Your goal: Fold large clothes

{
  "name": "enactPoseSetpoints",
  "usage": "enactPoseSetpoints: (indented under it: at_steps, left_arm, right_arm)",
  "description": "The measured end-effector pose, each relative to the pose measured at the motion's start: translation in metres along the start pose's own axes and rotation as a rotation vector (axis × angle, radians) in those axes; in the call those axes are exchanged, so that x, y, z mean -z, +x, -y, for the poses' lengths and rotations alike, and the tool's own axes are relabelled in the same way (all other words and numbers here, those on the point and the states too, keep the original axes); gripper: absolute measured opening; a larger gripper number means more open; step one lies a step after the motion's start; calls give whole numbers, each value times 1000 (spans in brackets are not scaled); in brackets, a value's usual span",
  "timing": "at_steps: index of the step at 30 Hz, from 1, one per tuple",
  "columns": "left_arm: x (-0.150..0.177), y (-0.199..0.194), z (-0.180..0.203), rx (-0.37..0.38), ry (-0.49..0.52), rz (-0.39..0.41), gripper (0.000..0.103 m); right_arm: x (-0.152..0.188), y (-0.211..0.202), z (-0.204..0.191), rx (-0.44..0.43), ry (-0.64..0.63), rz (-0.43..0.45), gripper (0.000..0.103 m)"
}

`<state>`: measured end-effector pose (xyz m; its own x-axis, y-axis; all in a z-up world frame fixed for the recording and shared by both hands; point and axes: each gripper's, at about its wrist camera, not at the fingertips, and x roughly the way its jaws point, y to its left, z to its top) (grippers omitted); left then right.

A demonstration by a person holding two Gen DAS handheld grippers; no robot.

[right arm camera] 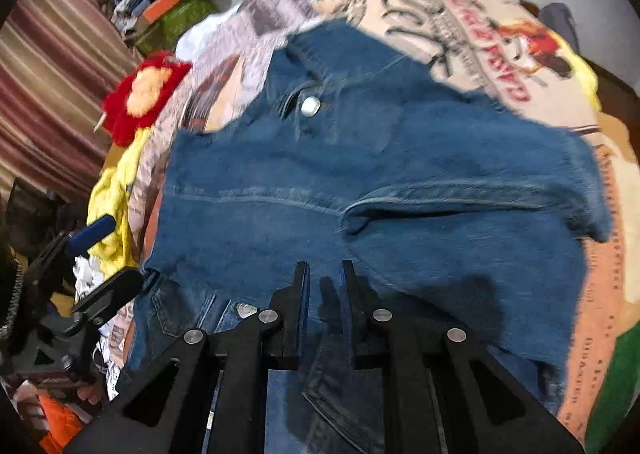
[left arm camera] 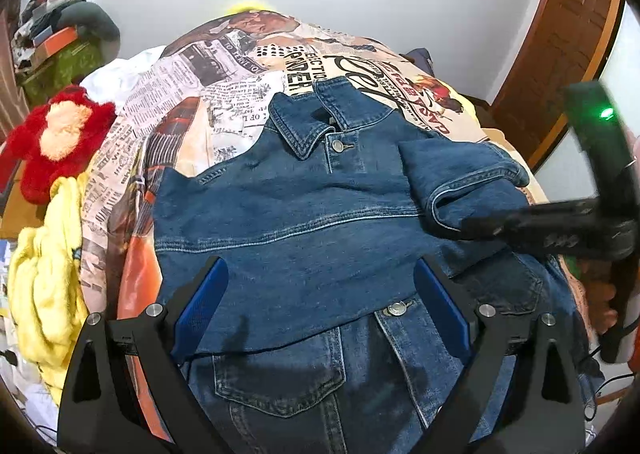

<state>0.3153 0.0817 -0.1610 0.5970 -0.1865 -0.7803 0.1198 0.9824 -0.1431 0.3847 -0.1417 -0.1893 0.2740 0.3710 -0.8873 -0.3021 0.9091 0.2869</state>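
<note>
Two black hand-held grippers work over one blue denim jacket (left arm camera: pixel 304 214). The left gripper (left arm camera: pixel 320 294), nearest its lens, hangs with its jaws wide apart, two ribbed blue pads (left arm camera: pixel 200 306) facing each other above the cloth and gripping nothing. The right gripper (right arm camera: pixel 324 286) has its fingers drawn together to a thin slit over the jacket's middle; whether any denim is pinched there cannot be told. In the left view it reaches in from the right edge, blurred, with a green light (left arm camera: pixel 607 113) on its body.

The jacket lies face up across the centre of the bed, collar (left arm camera: pixel 316 118) toward the far edge, one sleeve (left arm camera: pixel 460 182) folded over the chest. Two metal buttons (left arm camera: pixel 338 145) and one stitched chest pocket (left arm camera: pixel 280 386) show. Beneath it spreads a newsprint-patterned bedsheet (left arm camera: pixel 192 94). Along the bed's left edge sit one red plush toy (left arm camera: pixel 60 134) and a fluffy yellow blanket (left arm camera: pixel 48 274). A striped curtain (right arm camera: pixel 48 94) hangs beyond.
</note>
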Motion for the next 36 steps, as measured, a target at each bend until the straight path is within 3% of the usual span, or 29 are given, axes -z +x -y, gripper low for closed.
enactPoseSetpoints:
  at_steps: [5, 13, 19, 24, 30, 36]
  left_arm:
    - [-18, 3, 23, 0, 49, 16, 94]
    - [-54, 32, 91, 3, 212, 10, 94]
    - [-66, 84, 144, 32, 323, -62, 94]
    - [-68, 126, 175, -17, 405, -105, 92]
    - [-75, 153, 188, -43, 429, -79, 70]
    - [-88, 165, 190, -19, 411, -79, 30]
  right_arm:
    - [-7, -58, 21, 55, -15, 126, 12]
    - [7, -118, 86, 250, -1, 270, 12]
    - [26, -114, 137, 275, 71, 254, 12]
    - [39, -84, 162, 228, 132, 185, 12]
    - [51, -49, 164, 178, 140, 127, 12]
    - [61, -17, 161, 180, 128, 62, 12]
